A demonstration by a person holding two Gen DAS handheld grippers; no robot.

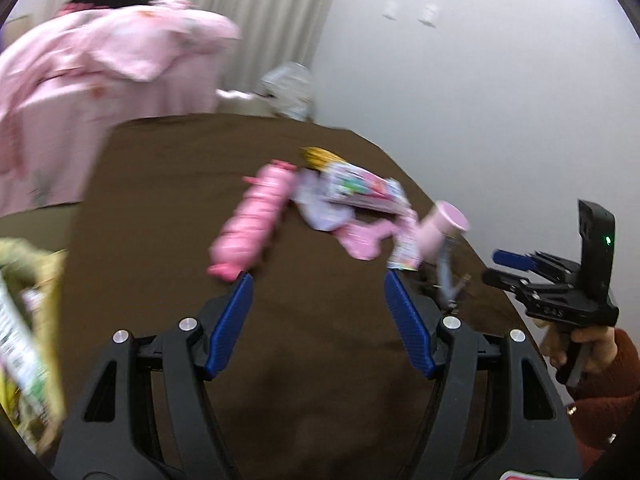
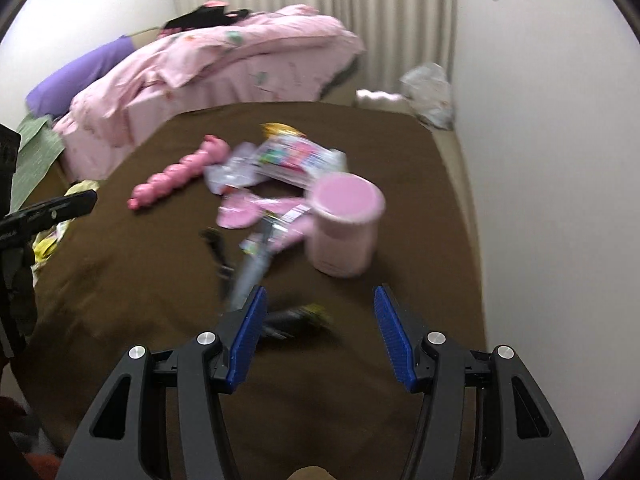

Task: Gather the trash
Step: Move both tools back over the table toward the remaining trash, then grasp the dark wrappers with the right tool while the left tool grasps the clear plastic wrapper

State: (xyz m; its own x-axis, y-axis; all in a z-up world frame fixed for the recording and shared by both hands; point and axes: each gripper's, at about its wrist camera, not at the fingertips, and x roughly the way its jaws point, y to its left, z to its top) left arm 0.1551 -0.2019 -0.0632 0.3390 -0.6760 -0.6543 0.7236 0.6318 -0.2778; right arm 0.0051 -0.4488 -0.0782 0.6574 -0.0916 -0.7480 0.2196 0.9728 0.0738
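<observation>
So there's a blanket (image 2: 120,300) spread out with a pile of trash in the middle: a lumpy wrapper (image 2: 172,178) on the left, a flat packet (image 2: 296,156) further back, and a cup (image 2: 346,224) upright on the right, nearer. Bedding (image 2: 240,68) is heaped behind on the far left. A plastic bag (image 2: 430,94) sits at the far right by the wall (image 2: 540,160).

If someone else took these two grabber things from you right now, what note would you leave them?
Left gripper: open, empty.
Right gripper: open, empty.
Trash lies untouched on the brown blanket: long pink wrapper, colourful packets, pink tub upright, dark bits near the right gripper.
Done: nothing collected that I can see.
Left: pick up everything; no bin in clear view.
</observation>
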